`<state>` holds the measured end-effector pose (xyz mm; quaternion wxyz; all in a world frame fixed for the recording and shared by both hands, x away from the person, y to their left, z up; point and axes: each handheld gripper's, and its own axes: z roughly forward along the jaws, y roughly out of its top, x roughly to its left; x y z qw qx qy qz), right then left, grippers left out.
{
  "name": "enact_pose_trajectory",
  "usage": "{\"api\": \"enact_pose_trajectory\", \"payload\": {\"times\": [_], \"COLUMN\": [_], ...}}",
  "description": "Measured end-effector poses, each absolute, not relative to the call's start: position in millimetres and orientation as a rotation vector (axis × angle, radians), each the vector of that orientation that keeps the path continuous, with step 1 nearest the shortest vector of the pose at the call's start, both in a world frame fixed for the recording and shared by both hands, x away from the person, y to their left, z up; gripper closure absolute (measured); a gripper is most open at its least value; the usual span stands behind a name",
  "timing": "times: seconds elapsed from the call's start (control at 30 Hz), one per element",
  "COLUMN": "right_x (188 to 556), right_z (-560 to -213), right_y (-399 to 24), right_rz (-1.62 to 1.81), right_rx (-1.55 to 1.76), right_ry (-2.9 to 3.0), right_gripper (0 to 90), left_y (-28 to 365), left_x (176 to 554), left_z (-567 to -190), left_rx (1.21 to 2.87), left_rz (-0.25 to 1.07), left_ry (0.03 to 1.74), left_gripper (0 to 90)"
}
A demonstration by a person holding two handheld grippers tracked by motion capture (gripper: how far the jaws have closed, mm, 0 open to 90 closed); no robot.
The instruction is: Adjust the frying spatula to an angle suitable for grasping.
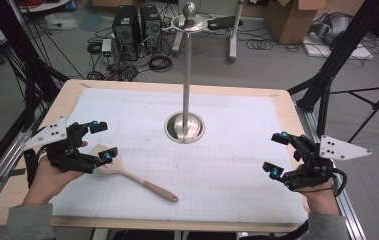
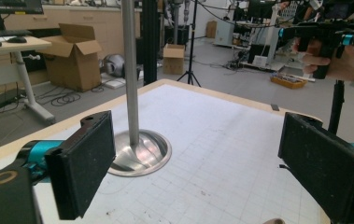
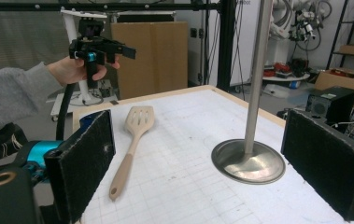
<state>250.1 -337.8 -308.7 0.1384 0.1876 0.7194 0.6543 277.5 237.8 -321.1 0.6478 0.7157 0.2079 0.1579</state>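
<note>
A wooden slotted spatula (image 1: 132, 176) lies flat on the white gridded mat (image 1: 217, 165), head toward the left, handle running to the front middle; it also lies ahead in the right gripper view as the spatula (image 3: 131, 144). My left gripper (image 1: 103, 141) hovers open just above the spatula's head, nothing between its jaws. My right gripper (image 1: 278, 154) is held open over the mat's right edge, empty. A tall metal stand (image 1: 185, 120) with a round base rises from the mat's middle; the stand's base (image 2: 139, 151) shows between the left jaws, farther off.
The mat covers a wooden table (image 1: 72, 95). Black frame posts (image 1: 337, 55) flank the table on both sides. Cardboard boxes (image 1: 289, 20), computer towers (image 1: 132, 30) and cables sit on the floor behind.
</note>
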Motion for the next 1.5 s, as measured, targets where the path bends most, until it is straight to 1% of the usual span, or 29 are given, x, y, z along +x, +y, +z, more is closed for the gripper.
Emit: {"api": "enact_pose_trajectory", "payload": {"times": [0.1, 0.2, 0.33, 0.57, 0.73, 0.77, 0.8, 0.83, 0.93, 0.97, 1.0, 1.1, 1.17, 1.23, 1.3, 1.4, 1.5], "right_x": [252, 253, 254, 256, 258, 258, 259, 259, 259, 259, 259, 259, 259, 260, 260, 259, 259], "right_z": [-310, -310, -311, -312, -313, -313, -314, -314, -314, -314, -314, -314, -314, -314, -314, -313, -313], "right_y": [-337, -337, -336, -333, -332, -332, -332, -332, -332, -332, -332, -332, -332, -332, -332, -332, -333], "right_rz": [1.885, 1.884, 1.882, 1.876, 1.877, 1.877, 1.878, 1.878, 1.879, 1.878, 1.878, 1.876, 1.874, 1.877, 1.904, 1.915, 1.912], "right_rx": [0.534, 0.531, 0.543, 0.538, 0.535, 0.535, 0.528, 0.528, 0.531, 0.531, 0.531, 0.533, 0.531, 0.533, 0.533, 0.525, 0.535], "right_ry": [2.089, 2.085, 2.098, 2.117, 2.123, 2.123, 2.120, 2.120, 2.127, 2.128, 2.128, 2.130, 2.126, 2.122, 2.120, 2.107, 2.108], "right_gripper": [8.6, 8.6, 8.6, 8.6, 8.6, 8.6, 8.6, 8.6, 8.6, 8.6, 8.6, 8.6, 8.6, 8.6, 8.6, 8.6, 8.6], "left_y": [236, 237, 239, 237, 236, 235, 235, 235, 234, 233, 233, 233, 233, 233, 233, 231, 229], "left_x": [277, 274, 273, 276, 278, 277, 277, 277, 277, 276, 276, 276, 276, 276, 276, 275, 277], "left_z": [-322, -322, -324, -332, -338, -339, -341, -341, -344, -345, -345, -348, -350, -351, -351, -353, -357], "left_rx": [1.640, 1.638, 1.654, 1.719, 1.726, 1.723, 1.717, 1.717, 1.723, 1.723, 1.723, 1.733, 1.736, 1.744, 1.748, 1.758, 1.773], "left_rz": [0.364, 0.394, 0.378, 0.365, 0.353, 0.350, 0.344, 0.344, 0.354, 0.385, 0.385, 0.386, 0.373, 0.381, 0.381, 0.381, 0.373], "left_ry": [0.468, 0.452, 0.469, 0.516, 0.532, 0.534, 0.533, 0.533, 0.538, 0.541, 0.541, 0.532, 0.533, 0.532, 0.529, 0.517, 0.515], "left_gripper": [18.1, 26.6, 34.9, 52.7, 63.0, 63.0, 67.4, 69.2, 70.5, 70.5, 71.4, 78.4, 81.5, 81.6, 86.3, 88.7, 89.3]}}
